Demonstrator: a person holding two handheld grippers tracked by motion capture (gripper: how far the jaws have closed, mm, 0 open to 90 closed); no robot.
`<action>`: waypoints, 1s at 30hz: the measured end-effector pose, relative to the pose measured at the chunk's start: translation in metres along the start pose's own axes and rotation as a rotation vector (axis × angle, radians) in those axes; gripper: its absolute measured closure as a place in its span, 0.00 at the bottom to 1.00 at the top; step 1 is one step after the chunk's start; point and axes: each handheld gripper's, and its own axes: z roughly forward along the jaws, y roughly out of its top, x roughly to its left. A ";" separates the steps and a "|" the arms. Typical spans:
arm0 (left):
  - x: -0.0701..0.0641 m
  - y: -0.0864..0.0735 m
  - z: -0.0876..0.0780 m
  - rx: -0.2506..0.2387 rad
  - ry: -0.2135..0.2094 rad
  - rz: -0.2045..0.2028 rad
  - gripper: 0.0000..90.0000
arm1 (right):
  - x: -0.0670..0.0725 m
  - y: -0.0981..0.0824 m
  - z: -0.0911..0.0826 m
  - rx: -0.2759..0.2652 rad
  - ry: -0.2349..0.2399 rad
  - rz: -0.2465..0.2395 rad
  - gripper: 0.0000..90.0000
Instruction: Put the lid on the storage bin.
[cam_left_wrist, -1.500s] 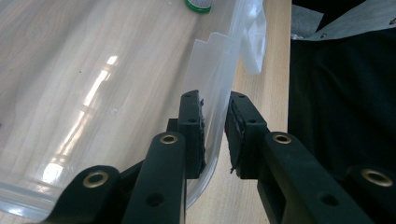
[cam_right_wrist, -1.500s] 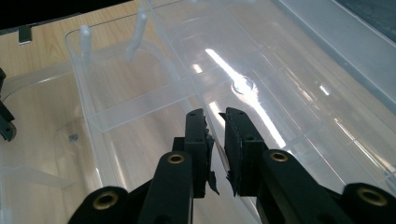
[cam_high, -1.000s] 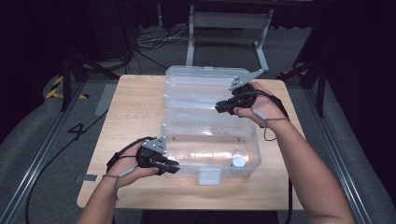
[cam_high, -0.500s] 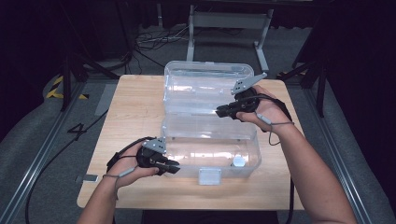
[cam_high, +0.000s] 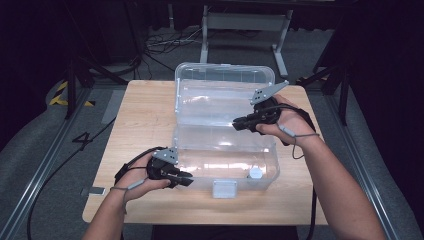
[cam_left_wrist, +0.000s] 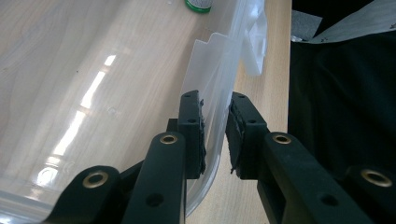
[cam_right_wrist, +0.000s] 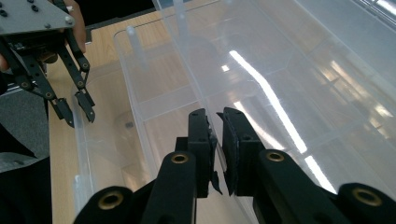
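Clear plastic box (cam_high: 225, 150): left hand-held gripper (cam_high: 186, 178) clamping front wall, right hand-held gripper (cam_high: 237, 124) pinching lid (cam_high: 225, 95) edge. Risk: slick plastic slipping, lid dropping.

one sign can be read: a large dark figure "4" (cam_high: 83, 140) marked on the grey floor (cam_high: 45, 165), just off the left edge of the table (cam_high: 145, 107) in the high view. beside it, farther back on the floor, lies a patch of yellow-and-black hazard striping (cam_high: 64, 94), which carries no letters. the small green-rimmed cap (cam_left_wrist: 198, 5) at the top of the left gripper view bears marks too small and cut off to read. no other text or brand is legible.
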 end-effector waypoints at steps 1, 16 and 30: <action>0.000 0.000 0.000 -0.001 -0.001 -0.002 0.86 | 0.000 0.000 0.000 0.000 0.005 0.001 0.91; 0.002 -0.002 0.004 -0.023 -0.020 -0.010 0.85 | 0.006 -0.002 -0.002 0.011 0.021 -0.006 0.91; 0.002 -0.001 0.005 -0.013 -0.017 -0.010 0.85 | 0.013 -0.005 -0.003 0.022 0.034 -0.027 0.92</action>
